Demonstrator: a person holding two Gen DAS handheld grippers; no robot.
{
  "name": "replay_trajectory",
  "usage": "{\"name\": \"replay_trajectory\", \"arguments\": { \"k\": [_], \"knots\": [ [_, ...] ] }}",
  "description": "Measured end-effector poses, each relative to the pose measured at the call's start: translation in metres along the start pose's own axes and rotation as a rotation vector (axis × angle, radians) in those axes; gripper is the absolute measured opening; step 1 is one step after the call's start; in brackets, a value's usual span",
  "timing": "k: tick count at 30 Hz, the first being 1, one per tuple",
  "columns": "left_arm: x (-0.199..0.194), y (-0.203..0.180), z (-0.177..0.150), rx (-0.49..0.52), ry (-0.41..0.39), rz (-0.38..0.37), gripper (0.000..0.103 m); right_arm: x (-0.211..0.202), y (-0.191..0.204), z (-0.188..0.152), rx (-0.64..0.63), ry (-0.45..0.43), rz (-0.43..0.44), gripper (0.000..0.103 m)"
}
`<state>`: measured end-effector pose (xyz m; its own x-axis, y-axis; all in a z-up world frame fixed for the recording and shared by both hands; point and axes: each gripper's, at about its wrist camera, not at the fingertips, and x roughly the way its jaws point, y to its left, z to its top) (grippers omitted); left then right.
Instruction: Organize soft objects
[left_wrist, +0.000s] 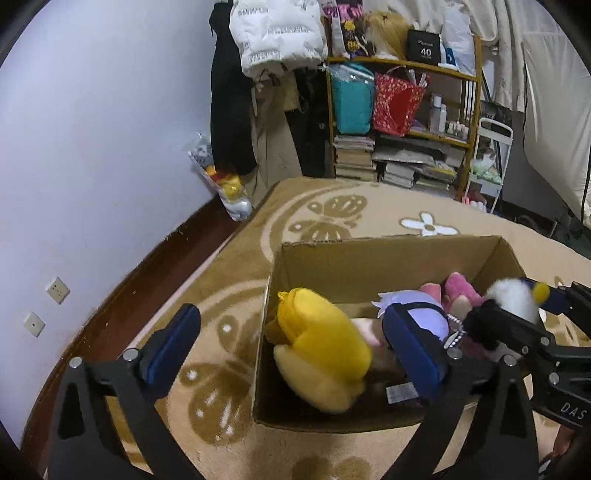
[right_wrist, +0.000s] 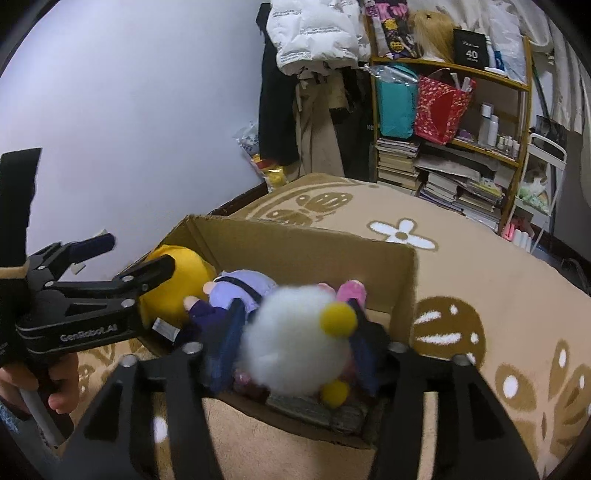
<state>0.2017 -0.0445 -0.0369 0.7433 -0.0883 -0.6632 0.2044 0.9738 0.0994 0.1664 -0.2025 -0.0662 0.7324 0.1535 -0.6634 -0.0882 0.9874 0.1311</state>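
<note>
An open cardboard box (left_wrist: 369, 258) (right_wrist: 295, 251) stands on the carpet. Inside lie a yellow plush (left_wrist: 325, 347) (right_wrist: 173, 288), a lilac-dressed doll (left_wrist: 417, 306) (right_wrist: 243, 288) and a pink plush (left_wrist: 460, 290) (right_wrist: 352, 291). My left gripper (left_wrist: 295, 339) is open and empty, one finger outside the box's left wall, the other over the lilac doll; it also shows in the right wrist view (right_wrist: 122, 254). My right gripper (right_wrist: 291, 350) is shut on a white fluffy plush (right_wrist: 295, 339) with yellow pompoms, held over the box's near right part; this plush shows in the left wrist view (left_wrist: 513, 299).
Beige carpet with brown flower pattern (left_wrist: 332, 218) surrounds the box. A wooden shelf (left_wrist: 406, 122) with books, bags and bottles stands at the back. Hanging coats (left_wrist: 273, 74) and a bag of toys (left_wrist: 225, 184) sit by the lilac wall. Dark wooden floor strip (left_wrist: 147, 273) runs left.
</note>
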Motion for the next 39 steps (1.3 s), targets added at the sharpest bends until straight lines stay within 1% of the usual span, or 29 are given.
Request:
{"name": "replay_trajectory", "arguments": {
  "k": [2,3,4,6,10,11,15,20,26,31,36,39],
  "knots": [
    [-0.002,0.0,0.0,0.01,0.007,0.001,0.1,-0.002,-0.002,0.001,0.011,-0.001,0.004,0.07],
    [-0.003,0.0,0.001,0.013,0.009,0.006,0.1,-0.004,-0.002,0.0,0.015,-0.002,0.004,0.076],
    [-0.005,0.0,0.001,0.015,0.01,0.013,0.101,-0.006,-0.003,0.0,0.022,-0.006,-0.002,0.079],
    [-0.01,0.003,0.0,0.015,0.014,0.01,0.102,-0.012,-0.005,0.0,0.04,-0.021,-0.007,0.09],
    [-0.023,0.01,0.001,-0.007,0.007,0.007,0.102,-0.023,-0.008,0.002,0.063,-0.029,-0.012,0.097],
    [-0.027,0.012,0.001,-0.013,-0.001,0.011,0.102,-0.026,-0.009,0.002,0.068,-0.033,-0.015,0.103],
    [-0.048,0.023,0.001,-0.051,-0.039,0.033,0.103,-0.039,-0.01,0.003,0.093,-0.055,-0.005,0.103],
    [-0.07,0.035,0.003,-0.076,-0.063,0.057,0.103,-0.06,-0.009,0.005,0.117,-0.074,0.004,0.103],
    [-0.105,0.04,0.007,-0.048,-0.11,0.076,0.103,-0.09,-0.005,0.009,0.11,-0.115,-0.003,0.103],
    [-0.138,0.038,0.004,-0.047,-0.16,0.063,0.103,-0.121,-0.005,0.006,0.121,-0.169,-0.002,0.103],
    [-0.166,0.036,-0.006,-0.026,-0.206,0.077,0.103,-0.144,-0.006,0.0,0.136,-0.202,0.001,0.103],
    [-0.178,0.038,-0.012,-0.032,-0.214,0.069,0.103,-0.157,-0.004,-0.006,0.144,-0.222,0.006,0.103]
  ]
}}
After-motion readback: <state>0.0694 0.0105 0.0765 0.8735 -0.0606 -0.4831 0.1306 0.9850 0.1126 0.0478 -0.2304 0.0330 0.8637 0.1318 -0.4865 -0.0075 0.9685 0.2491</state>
